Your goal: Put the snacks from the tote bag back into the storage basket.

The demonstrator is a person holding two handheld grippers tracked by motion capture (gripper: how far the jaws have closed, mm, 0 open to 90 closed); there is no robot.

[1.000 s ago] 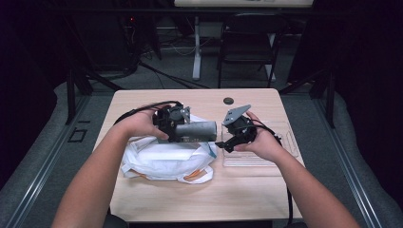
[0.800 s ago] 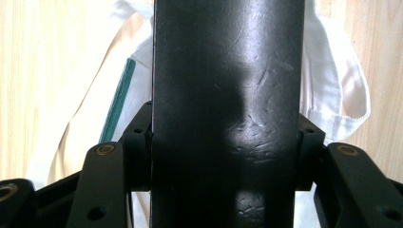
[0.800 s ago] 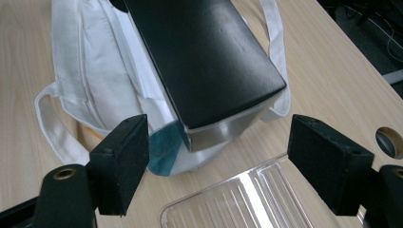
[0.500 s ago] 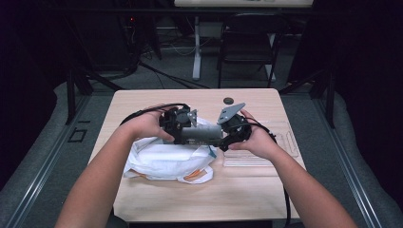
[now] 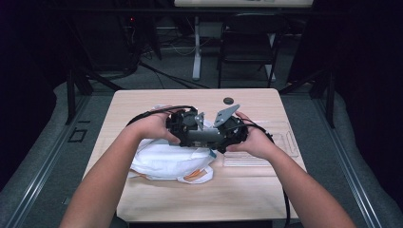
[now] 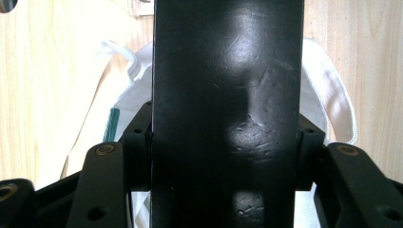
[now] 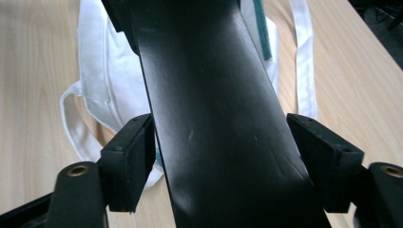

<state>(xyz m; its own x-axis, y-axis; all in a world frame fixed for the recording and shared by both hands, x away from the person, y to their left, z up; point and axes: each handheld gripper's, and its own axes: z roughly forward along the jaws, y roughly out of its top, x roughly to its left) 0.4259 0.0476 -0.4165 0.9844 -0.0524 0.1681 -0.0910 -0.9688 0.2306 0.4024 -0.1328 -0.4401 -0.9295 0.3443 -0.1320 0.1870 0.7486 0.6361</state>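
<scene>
A long, flat, glossy black bar [image 6: 227,114] of scuffed hard plastic is hanging between the two tools, above a crumpled white cloth bag [image 5: 164,159] with one green stripe and orange trim. The left tool [image 5: 183,124] is clamping one end of the bar, its pads pressing both edges. The right tool [image 5: 228,134] is straddling the other end; its jaws have just been closing, one pad touching, the other standing slightly clear. The pale wood-grain surface [image 5: 142,102] is also carrying one clear plastic tray [image 5: 280,142] and one small dark disc [image 5: 228,100]. Beyond, the room is lying dark, with one chair [image 5: 244,45].
</scene>
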